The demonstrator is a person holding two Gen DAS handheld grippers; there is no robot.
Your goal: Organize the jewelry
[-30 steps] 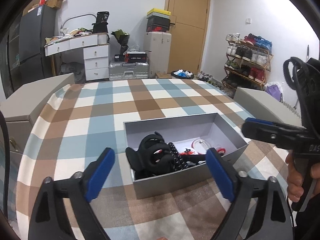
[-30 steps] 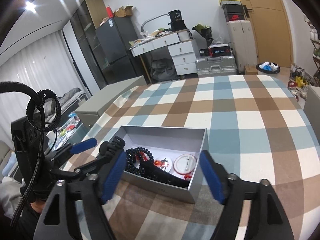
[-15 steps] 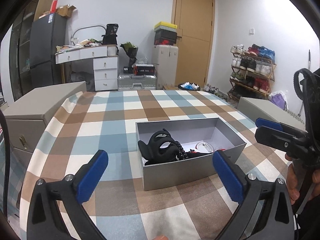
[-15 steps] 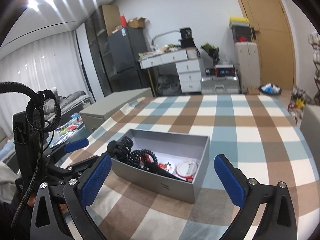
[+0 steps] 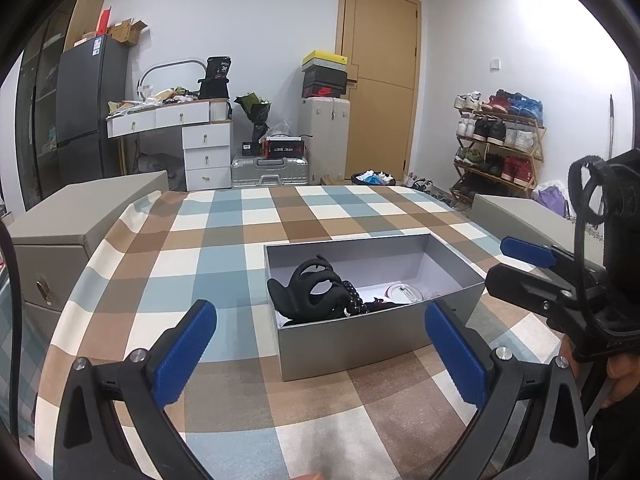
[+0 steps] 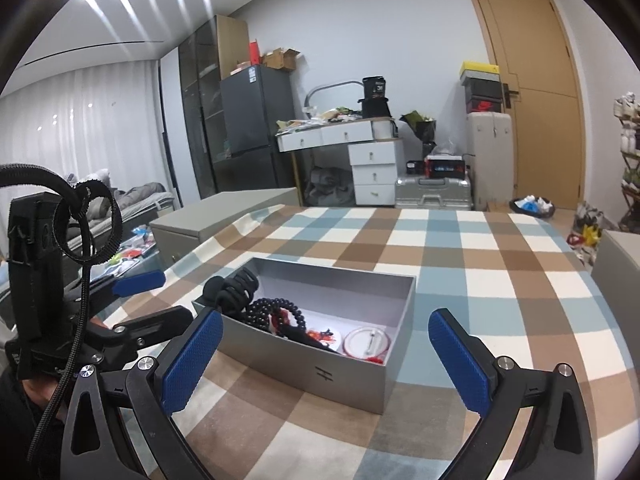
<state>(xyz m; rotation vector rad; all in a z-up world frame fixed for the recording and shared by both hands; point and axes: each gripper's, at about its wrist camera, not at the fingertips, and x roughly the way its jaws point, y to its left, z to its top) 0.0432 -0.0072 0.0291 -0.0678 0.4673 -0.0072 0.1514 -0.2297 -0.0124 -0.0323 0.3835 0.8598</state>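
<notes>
1. The left gripper [image 5: 320, 344] stands with its blue pads wide apart and nothing between them, hovering above the checked tablecloth [image 5: 224, 240] that covers the surface.
2. The right gripper [image 6: 326, 352] is likewise spread wide and grips nothing; seen from the left wrist camera it sits at about 3 o'clock, held by a hand [image 5: 622, 376] at the lower right edge.
3. An open grey box [image 5: 352, 340] lies on the surface just beyond both grippers, at 12 o'clock from the left gripper and slightly towards 11 o'clock from the right one.
4. Inside the box, at its 9 o'clock end in the left wrist view, a black hair claw clip [image 5: 308, 288] rests against a string of dark beads [image 6: 276, 310].
5. A round white disc with a red rim [image 6: 368, 342] lies flat on the box floor towards the other end, with small red pieces [image 6: 320, 336] between it and the beads; what these pieces are cannot be told.
6. The far half of the box shows only its pale inner lining.
7. Two closed grey boxes stand at the edges of the surface: one at 9 o'clock [image 5: 72, 220], one at 2 o'clock [image 5: 520, 216] in the left wrist view.
8. Behind the surface, at 12 o'clock, stand a white drawer desk [image 5: 204, 148] and a wooden door [image 5: 380, 92].
</notes>
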